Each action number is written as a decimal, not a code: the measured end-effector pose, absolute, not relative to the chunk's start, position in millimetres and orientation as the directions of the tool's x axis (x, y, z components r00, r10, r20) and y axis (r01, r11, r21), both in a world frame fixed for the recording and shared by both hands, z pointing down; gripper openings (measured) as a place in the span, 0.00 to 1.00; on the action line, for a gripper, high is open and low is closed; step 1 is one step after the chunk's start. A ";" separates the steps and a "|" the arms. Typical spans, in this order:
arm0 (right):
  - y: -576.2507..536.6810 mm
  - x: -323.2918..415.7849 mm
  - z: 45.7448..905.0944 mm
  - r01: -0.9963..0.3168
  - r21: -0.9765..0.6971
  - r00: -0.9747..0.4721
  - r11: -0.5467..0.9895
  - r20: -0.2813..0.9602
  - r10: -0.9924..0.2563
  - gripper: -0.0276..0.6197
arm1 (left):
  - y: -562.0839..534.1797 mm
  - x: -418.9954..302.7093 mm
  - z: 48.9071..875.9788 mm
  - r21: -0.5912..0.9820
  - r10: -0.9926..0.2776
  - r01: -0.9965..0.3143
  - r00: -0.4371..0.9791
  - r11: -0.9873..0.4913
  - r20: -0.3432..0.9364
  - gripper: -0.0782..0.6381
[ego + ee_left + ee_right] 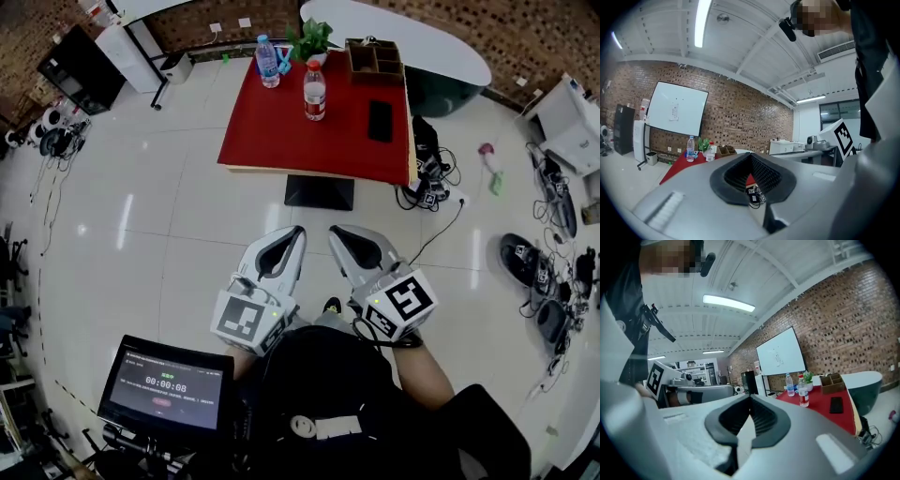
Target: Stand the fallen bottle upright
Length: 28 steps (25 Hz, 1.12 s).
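We stand well back from the red surface (pixel 281 131), which lies at our twelve o'clock across the floor (pixel 169 216). We hold the left gripper (pixel 298 232) and right gripper (pixel 334 232) side by side close to our body, fingers clenched on nothing, we judge because no bottle needs them now: none lies fallen. The red-label bottle (pixel 315 91) stands upright toward the surface's twelve o'clock, the blue-label bottle (pixel 267 61) upright at its eleven o'clock corner.

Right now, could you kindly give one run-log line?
left gripper shut, empty; right gripper shut, empty; red-capped clear plastic bottle upright on red table
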State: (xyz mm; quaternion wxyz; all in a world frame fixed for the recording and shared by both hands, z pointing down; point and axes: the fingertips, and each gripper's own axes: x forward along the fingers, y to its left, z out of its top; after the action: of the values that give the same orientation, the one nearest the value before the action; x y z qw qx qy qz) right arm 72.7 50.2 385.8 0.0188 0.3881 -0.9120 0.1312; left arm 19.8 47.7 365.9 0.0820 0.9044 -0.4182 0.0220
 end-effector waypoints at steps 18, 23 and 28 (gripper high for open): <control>57.8 63.1 397.2 -0.756 -0.218 -0.650 0.618 0.135 -0.748 0.05 | 62.7 17.7 378.7 0.141 -0.717 -0.716 0.695 -0.683 0.057 0.11; 61.6 66.6 400.8 -0.758 -0.215 -0.648 0.615 0.140 -0.749 0.05 | 60.9 21.8 376.8 0.146 -0.726 -0.727 0.684 -0.671 0.070 0.11; 64.2 64.4 396.6 -0.751 -0.206 -0.656 0.627 0.135 -0.742 0.05 | 63.1 22.7 375.4 0.146 -0.726 -0.727 0.684 -0.671 0.075 0.11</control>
State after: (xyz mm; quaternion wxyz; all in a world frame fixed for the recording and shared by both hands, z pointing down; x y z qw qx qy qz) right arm 64.4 64.2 396.6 0.0185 0.4140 -0.9017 0.1228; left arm 22.7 63.1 375.4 0.0820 0.9140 -0.3974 0.0051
